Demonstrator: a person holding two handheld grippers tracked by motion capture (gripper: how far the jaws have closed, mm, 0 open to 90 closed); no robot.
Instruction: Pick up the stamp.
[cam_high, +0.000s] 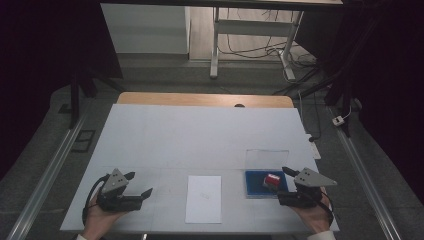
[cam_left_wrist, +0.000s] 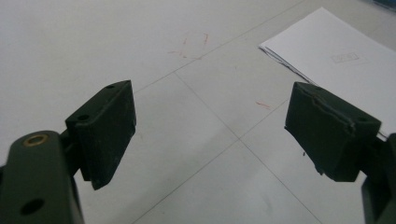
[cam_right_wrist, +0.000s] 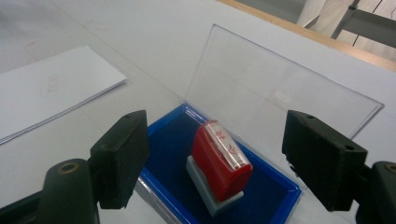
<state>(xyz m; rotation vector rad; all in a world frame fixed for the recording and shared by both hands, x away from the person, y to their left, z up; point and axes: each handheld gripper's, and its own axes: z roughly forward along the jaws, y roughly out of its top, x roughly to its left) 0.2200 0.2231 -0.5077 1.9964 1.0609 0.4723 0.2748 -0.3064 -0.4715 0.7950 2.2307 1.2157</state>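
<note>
A red plastic stamp with a grey base (cam_right_wrist: 218, 165) is seen standing on the dark pad of a shallow blue ink-pad tray (cam_right_wrist: 161, 125), whose clear plastic lid (cam_right_wrist: 280, 88) is already swung open and stands upright behind it. The tray sits on the white desk (cam_high: 200, 135) toward the person's right, with a white sheet of paper (cam_high: 203, 198) lying flat a little to its left, well apart from it. The right gripper (cam_right_wrist: 217, 154) is held just in front of the tray, its jaws spread wide to either side of the stamp without touching it. The left gripper (cam_left_wrist: 210, 128) is kept low over bare desk near the paper's left edge, its jaws likewise wide and empty.

The work is judged to be at an early stage: the lid has been opened and the stamp is resting on the ink, but it has not yet been grasped. A faint rectangular outline is visible on the paper; whether it is a print cannot be told. Gripping, lifting and pressing the stamp onto the sheet appear to remain.
</note>
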